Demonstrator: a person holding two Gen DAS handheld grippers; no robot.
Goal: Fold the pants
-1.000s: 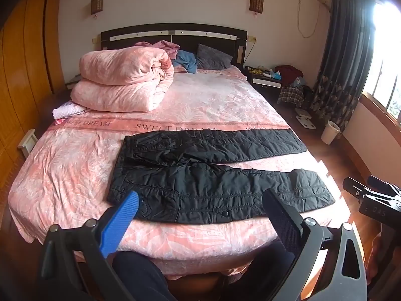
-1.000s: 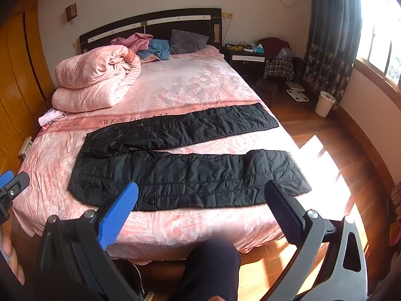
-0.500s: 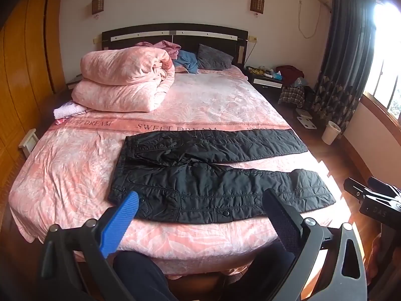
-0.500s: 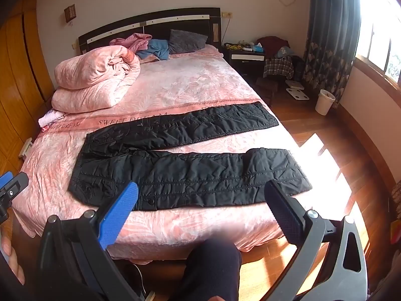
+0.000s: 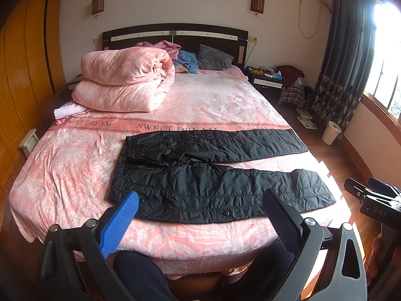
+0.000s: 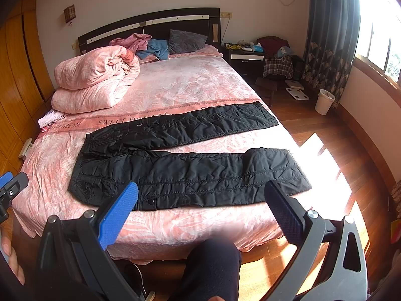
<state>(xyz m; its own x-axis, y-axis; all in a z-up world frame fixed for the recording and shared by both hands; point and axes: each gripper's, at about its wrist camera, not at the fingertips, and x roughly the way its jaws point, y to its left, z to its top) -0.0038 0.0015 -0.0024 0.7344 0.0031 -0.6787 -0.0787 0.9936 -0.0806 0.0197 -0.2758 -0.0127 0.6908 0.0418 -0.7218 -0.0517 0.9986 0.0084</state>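
Pants: black quilted pants lie flat on the pink bed, ahead of both claws, waistband toward the left, legs splayed to the right.
Left claw: spread open, empty, held short of the near waist corner.
Right claw: spread open, empty, short of the near leg.
Handling: likely soft, padded, light; slick shell may slide; folds will be bulky.
Grip: judged best at the near leg's cuff and waistband edge, pinching both layers.

Both wrist views facing bed
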